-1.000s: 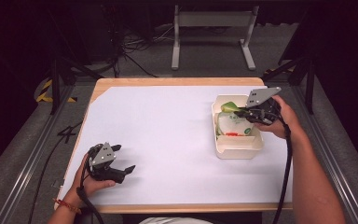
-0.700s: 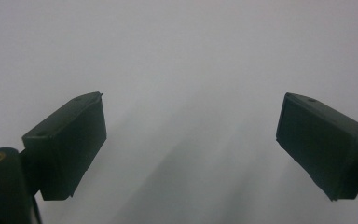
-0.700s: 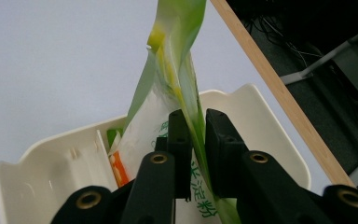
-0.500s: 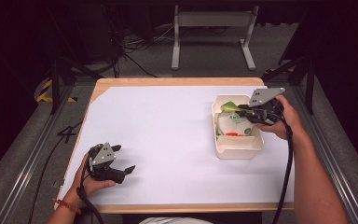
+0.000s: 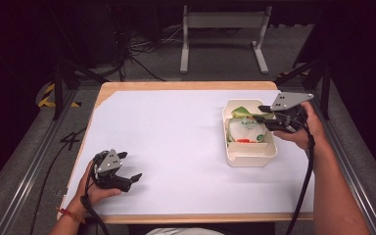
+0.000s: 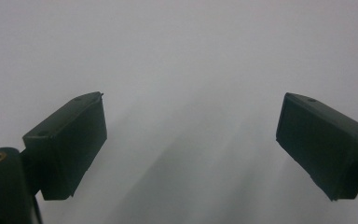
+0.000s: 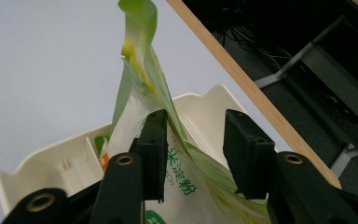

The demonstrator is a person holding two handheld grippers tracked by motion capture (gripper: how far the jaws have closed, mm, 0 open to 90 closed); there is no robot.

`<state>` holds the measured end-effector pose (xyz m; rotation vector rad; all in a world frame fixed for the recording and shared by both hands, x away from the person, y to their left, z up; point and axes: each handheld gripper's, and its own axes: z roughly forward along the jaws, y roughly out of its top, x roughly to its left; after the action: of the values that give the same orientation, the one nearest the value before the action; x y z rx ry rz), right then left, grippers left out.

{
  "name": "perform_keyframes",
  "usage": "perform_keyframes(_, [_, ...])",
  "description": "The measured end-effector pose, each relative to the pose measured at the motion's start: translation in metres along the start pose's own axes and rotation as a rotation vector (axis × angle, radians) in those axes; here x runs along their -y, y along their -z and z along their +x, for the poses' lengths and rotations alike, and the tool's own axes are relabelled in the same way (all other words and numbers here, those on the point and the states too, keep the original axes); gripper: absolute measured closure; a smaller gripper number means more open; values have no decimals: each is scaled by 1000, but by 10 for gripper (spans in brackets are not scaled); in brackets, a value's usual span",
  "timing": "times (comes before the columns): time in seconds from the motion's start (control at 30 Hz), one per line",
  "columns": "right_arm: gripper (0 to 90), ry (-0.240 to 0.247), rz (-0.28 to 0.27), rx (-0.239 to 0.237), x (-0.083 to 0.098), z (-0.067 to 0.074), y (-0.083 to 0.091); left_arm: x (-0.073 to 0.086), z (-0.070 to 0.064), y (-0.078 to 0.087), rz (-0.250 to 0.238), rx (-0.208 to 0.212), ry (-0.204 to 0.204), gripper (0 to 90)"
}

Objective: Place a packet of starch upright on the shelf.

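Note:
A white and green plastic bag point(image 5: 247, 131) lies in a cream tray point(image 5: 252, 159) at the right of the white table. My right gripper point(image 5: 264, 115) hovers over the tray's far right corner. In the right gripper view the bag's crumpled top point(image 7: 140, 70) rises between the jaws of my right gripper point(image 7: 195, 140). The jaws have just been opening: the left one still brushes the film, the right one stands apart from it. My left gripper point(image 5: 130, 165) rests on the table at the front left, open point(image 6: 191, 140) with nothing between its fingers.
The tray's rim point(image 7: 51, 158) is near the table's wooden right edge point(image 7: 242, 79). A white sheet point(image 5: 176, 147) covers the table between the two hands. Dark floor, cables and a metal stand point(image 5: 223, 22) lie beyond the far edge.
The right gripper's jaws have spread apart around the bag's top, and the bag has stayed in the tray. The left gripper has kept still.

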<state>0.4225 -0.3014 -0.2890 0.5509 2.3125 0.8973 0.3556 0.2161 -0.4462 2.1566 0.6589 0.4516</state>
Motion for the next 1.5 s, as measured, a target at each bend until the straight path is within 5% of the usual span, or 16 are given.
perform_keyframes(0.77, [172, -120, -52, 97, 11, 5, 16, 0, -1, -1, 3, -19, -8, 102])
perform_keyframes(1.13, [132, -166, -96, 116, 18, 10, 26, 0, -2, -1, 9, -12, -11, 99])
perform_keyframes(1.5, [131, -160, -105, 116, 27, 18, 37, 0, -3, 0, 9, -19, -18, 96])
